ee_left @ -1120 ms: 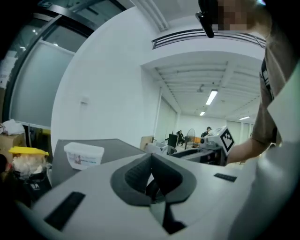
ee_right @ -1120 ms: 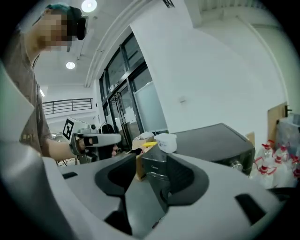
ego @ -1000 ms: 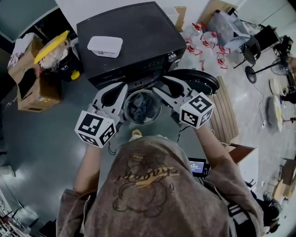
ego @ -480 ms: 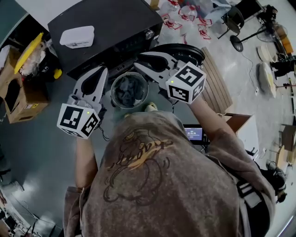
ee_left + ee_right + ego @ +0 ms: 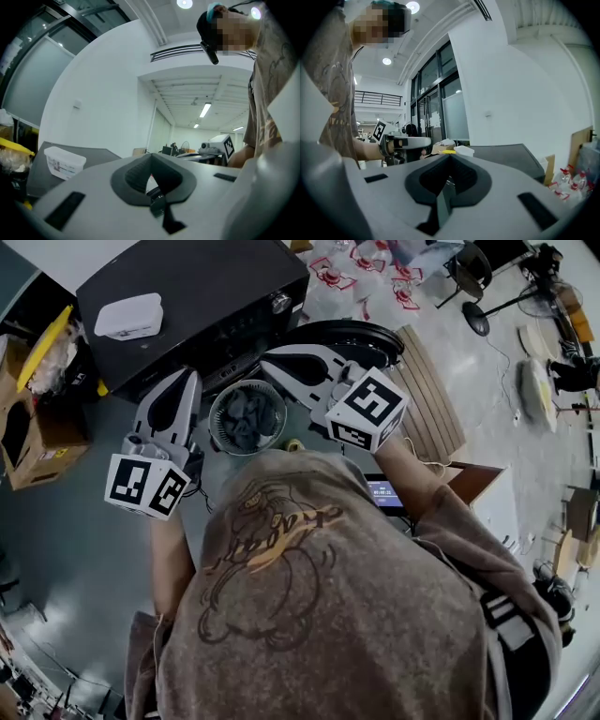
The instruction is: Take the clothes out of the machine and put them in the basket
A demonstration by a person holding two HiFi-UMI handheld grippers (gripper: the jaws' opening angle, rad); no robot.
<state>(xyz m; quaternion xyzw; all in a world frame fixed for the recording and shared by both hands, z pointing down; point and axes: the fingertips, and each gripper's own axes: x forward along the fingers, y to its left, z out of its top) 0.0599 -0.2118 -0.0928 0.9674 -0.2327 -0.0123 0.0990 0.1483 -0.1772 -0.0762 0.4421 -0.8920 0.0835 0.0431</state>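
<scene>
In the head view a round basket (image 5: 217,405) stands on the floor in front of the black machine (image 5: 197,287), with dark grey clothes (image 5: 248,418) in it. The machine's round door (image 5: 352,332) hangs open to the right. My left gripper (image 5: 184,376) is to the left of the basket, shut and empty. My right gripper (image 5: 267,357) reaches over the basket's far right rim, its jaws closed together with nothing between them. The left gripper view shows meeting jaws of the left gripper (image 5: 151,161). The right gripper (image 5: 449,160) looks the same in its own view.
A white lidded box (image 5: 129,315) lies on the machine's top. Cardboard boxes (image 5: 28,442) with a yellow item (image 5: 39,337) stand at the left. A slatted wooden board (image 5: 429,395) lies right of the door. A small screen (image 5: 382,491) glows by the person's right arm.
Both grippers have drawn back from the machine's opening toward the person. The head view has shifted, so machine and basket sit further left and higher.
</scene>
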